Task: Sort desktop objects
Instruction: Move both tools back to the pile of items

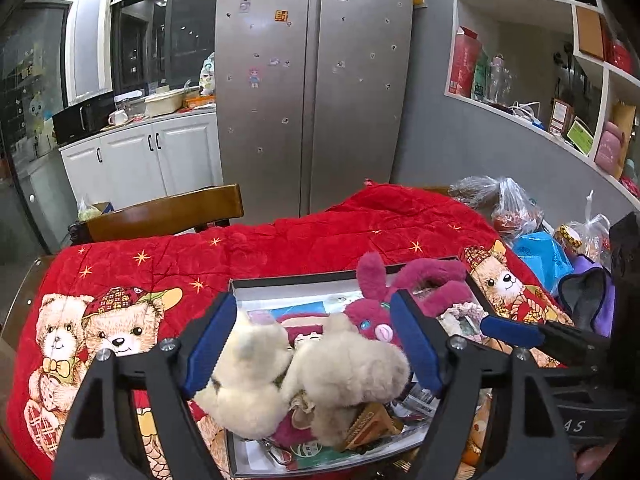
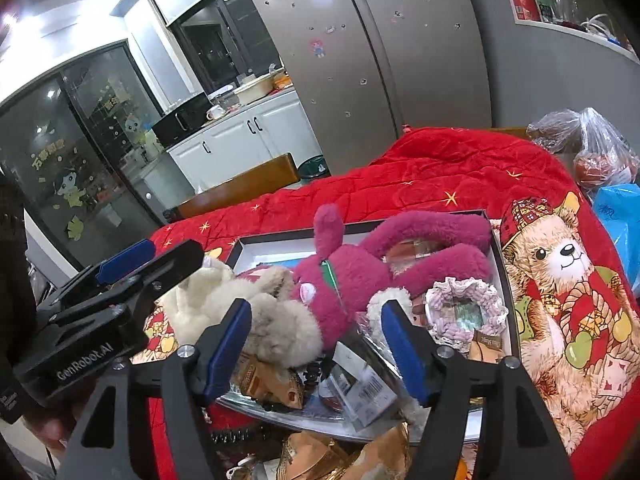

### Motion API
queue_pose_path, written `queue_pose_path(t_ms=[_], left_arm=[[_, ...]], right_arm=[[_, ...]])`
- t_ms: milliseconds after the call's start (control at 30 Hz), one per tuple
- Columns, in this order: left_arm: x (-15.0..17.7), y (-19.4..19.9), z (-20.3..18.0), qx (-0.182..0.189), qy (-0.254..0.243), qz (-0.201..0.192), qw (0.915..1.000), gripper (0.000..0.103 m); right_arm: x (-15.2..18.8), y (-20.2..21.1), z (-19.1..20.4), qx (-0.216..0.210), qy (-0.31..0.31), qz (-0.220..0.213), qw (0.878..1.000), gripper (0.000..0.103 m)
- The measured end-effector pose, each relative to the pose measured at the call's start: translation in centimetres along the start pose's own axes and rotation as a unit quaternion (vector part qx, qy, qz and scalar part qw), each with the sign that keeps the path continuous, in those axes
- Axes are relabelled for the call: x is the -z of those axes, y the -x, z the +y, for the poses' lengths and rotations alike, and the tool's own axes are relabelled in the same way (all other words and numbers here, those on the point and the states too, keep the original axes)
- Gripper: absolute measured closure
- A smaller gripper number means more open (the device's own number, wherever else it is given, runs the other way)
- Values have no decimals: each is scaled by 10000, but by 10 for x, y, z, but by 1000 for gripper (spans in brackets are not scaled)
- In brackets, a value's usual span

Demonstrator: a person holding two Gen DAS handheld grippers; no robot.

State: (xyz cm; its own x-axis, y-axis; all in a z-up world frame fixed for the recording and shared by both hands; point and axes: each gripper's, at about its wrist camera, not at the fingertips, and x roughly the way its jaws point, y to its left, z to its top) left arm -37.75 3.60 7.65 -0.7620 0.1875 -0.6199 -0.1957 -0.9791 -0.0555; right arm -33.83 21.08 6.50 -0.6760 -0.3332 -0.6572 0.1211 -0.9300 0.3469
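Note:
A shallow box [image 1: 280,282] [image 2: 272,245] on the red quilt holds soft toys and small items. Cream plush toys [image 1: 304,376] [image 2: 276,320] lie at its near side. A magenta plush bag [image 1: 416,292] [image 2: 384,256] lies behind them. My left gripper [image 1: 308,348] is open, its blue pads on either side of the cream toys without squeezing them. It also shows in the right wrist view [image 2: 124,260]. My right gripper [image 2: 316,344] is open above the box's near edge, over a boxed item [image 2: 360,388] and a crocheted frame [image 2: 464,312].
The red teddy-bear quilt [image 1: 280,240] covers the table. Plastic bags [image 1: 516,208] and a blue bag [image 1: 544,256] crowd the right side. A wooden chair back [image 1: 168,212] stands behind the table's far left. Snack packets [image 2: 272,380] lie at the box's front.

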Motion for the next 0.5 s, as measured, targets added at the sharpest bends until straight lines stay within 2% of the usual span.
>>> queue_pose_path(t_ms=[200,500], left_arm=[[0,0,0,-69,-35,21,10000,22],[0,0,3,-127,-6,19,9999,22]], right_arm=[[2,-3,3,13,28,89,10000,33],[1,7,1,93,33,-24,9999,33]])
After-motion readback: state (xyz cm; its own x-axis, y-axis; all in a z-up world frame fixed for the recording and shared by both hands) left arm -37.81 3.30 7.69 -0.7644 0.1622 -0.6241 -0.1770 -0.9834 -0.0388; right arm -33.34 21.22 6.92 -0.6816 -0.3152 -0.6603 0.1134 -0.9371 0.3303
